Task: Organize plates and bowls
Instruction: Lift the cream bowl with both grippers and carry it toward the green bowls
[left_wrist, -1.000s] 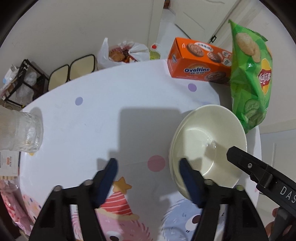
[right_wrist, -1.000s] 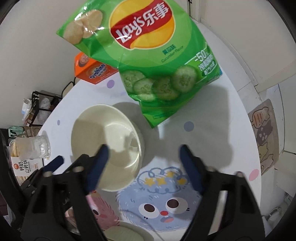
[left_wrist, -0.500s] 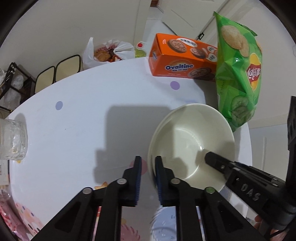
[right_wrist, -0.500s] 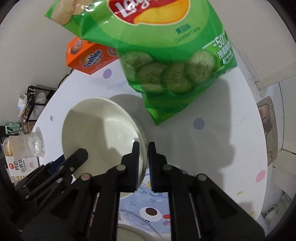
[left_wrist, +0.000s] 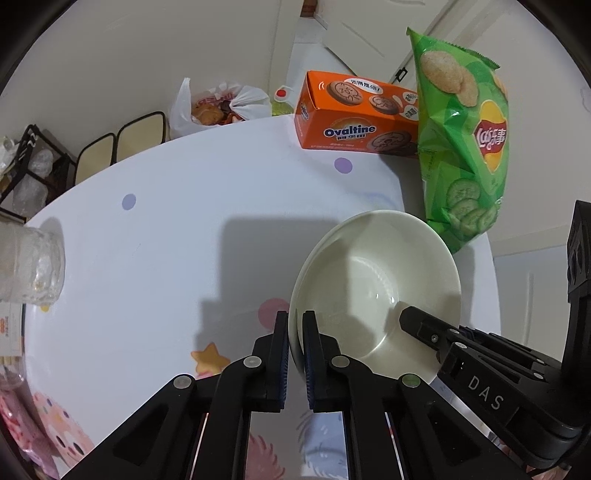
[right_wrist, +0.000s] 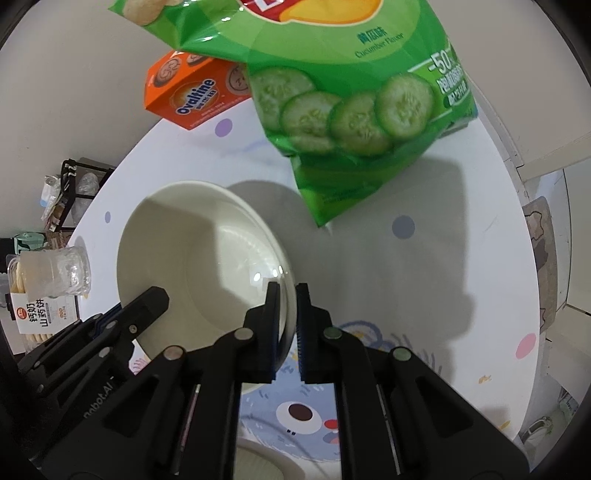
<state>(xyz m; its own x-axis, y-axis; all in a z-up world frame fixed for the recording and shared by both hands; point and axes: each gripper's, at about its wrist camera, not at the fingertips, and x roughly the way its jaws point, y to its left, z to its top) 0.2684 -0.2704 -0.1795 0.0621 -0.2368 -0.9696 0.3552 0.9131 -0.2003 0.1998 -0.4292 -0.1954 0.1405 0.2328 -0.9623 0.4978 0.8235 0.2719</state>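
On the round table (left_wrist: 177, 229), the left gripper (left_wrist: 294, 325) and right gripper (right_wrist: 284, 295) each pinched opposite rims of the cream bowl (left_wrist: 373, 291), beside the chip bag (right_wrist: 354, 110).

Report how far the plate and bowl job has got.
Done: nothing looks stowed yet. In hand: the left gripper and right gripper both pinch the bowl rim on opposite sides. It appears lifted, though I can't confirm. Left: place it, then fetch the dish partly visible below.
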